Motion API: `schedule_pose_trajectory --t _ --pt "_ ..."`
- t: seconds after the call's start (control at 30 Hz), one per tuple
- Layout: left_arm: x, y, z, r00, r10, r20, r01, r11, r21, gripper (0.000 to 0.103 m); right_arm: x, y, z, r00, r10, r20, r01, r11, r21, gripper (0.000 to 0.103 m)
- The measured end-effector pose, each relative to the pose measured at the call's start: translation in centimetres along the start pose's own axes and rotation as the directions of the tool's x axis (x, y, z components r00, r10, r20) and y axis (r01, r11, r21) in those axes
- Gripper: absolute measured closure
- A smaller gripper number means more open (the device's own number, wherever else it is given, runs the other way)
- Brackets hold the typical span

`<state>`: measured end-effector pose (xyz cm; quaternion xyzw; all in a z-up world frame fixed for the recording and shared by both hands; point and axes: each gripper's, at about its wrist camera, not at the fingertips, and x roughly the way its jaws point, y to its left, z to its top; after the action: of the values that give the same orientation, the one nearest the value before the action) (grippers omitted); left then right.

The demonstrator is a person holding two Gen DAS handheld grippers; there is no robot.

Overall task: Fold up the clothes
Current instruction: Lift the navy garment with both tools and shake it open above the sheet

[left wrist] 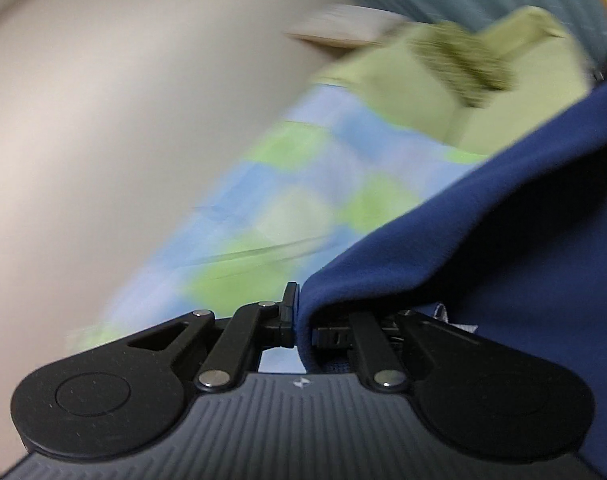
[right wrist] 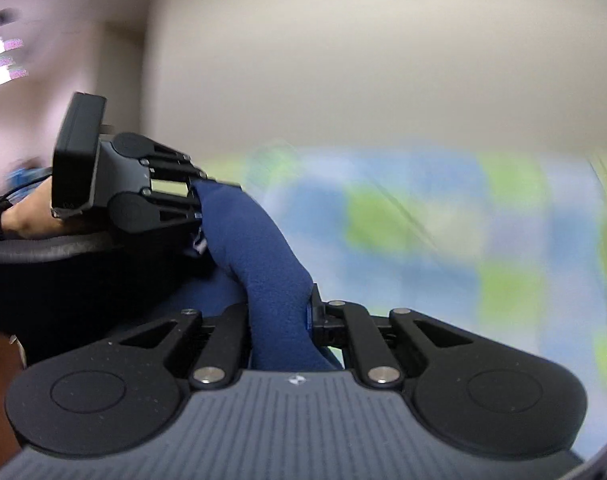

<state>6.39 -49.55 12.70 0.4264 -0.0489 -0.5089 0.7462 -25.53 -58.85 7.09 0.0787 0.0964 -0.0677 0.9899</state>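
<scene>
Blurred blue-and-green checked bedding (left wrist: 287,184) fills the background; above it, the left claw (left wrist: 299,320) and right claw (right wrist: 281,320) each pinch the dark blue fleece garment (right wrist: 263,264), held up between them.

Navy blue fleece garment (left wrist: 503,240), bedsheet (left wrist: 271,200) checked in pale blue, lime green and lilac, pillow (left wrist: 403,92) coloured yellow-green, hand-held gripper (right wrist: 281,320) finished black and grey

A bed covered by a checked sheet (left wrist: 295,184) in pale blue, lilac and green squares carries the things; the sheet is blurred in both views and fills the right half of the right wrist view (right wrist: 443,232); at its far end lie plain yellow-green pillows (left wrist: 515,104); a darker olive, blurred cloth (left wrist: 463,60) rests on them.
</scene>
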Motion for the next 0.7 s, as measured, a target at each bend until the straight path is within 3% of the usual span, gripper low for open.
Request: schedule_pose_trajectory --t 0.1,0.13,0.17,0.3,0.4,0.47,0.5,0.53,0.6,0.7 --pt "12.1 -6.2 2.2 0.981 -0.188 -0.052 0.190 0.981 0.047 0.096 1.4 -7.1 -5.4 0.985 -0.123 -0.120 0.138 0.982 0.126 0.096" --pt "13.7 -6.9 2.2 0.976 -0.209 -0.060 0.212 0.976 0.050 0.096 1.9 -9.9 -7.2 0.974 -0.152 -0.166 0.181 0.967 0.177 0.096" --pt "17.5 -8.9 2.6 0.960 -0.265 -0.089 0.270 0.962 0.043 0.096 2.1 -11.0 -8.0 0.969 -0.164 -0.183 0.199 0.961 0.191 0.096" --pt "24.4 -14.4 2.1 0.919 -0.365 -0.150 0.371 0.928 0.014 0.095 3.4 -17.9 -12.8 0.934 -0.211 -0.289 0.293 0.914 0.281 0.096" --pt "24.5 -14.8 0.7 0.896 -0.417 -0.152 0.412 0.909 -0.067 0.090 5.6 -19.8 -15.5 0.909 -0.208 -0.362 0.316 0.909 0.271 0.095" --pt "22.6 -12.4 -2.2 0.876 -0.469 -0.114 0.445 0.876 -0.184 0.071 7.1 -20.3 -16.4 0.898 -0.202 -0.392 0.322 0.908 0.270 0.088" --pt "21.5 -10.9 -2.8 0.873 -0.480 -0.084 0.452 0.862 -0.230 0.052 7.3 -20.6 -16.8 0.892 -0.210 -0.399 0.330 0.907 0.261 0.082" --pt "20.4 -9.4 -3.3 0.872 -0.487 -0.052 0.456 0.847 -0.273 0.042 7.7 -20.1 -16.7 0.893 -0.214 -0.397 0.333 0.906 0.260 0.079" --pt "16.8 -6.1 -4.3 0.875 -0.483 0.022 0.461 0.820 -0.338 0.041 7.2 -19.7 -16.0 0.891 -0.244 -0.383 0.355 0.900 0.252 0.073" --pt "12.3 -2.8 -5.8 0.902 -0.427 0.066 0.421 0.831 -0.363 0.030 6.9 -18.3 -15.2 0.902 -0.254 -0.349 0.352 0.900 0.256 0.067"
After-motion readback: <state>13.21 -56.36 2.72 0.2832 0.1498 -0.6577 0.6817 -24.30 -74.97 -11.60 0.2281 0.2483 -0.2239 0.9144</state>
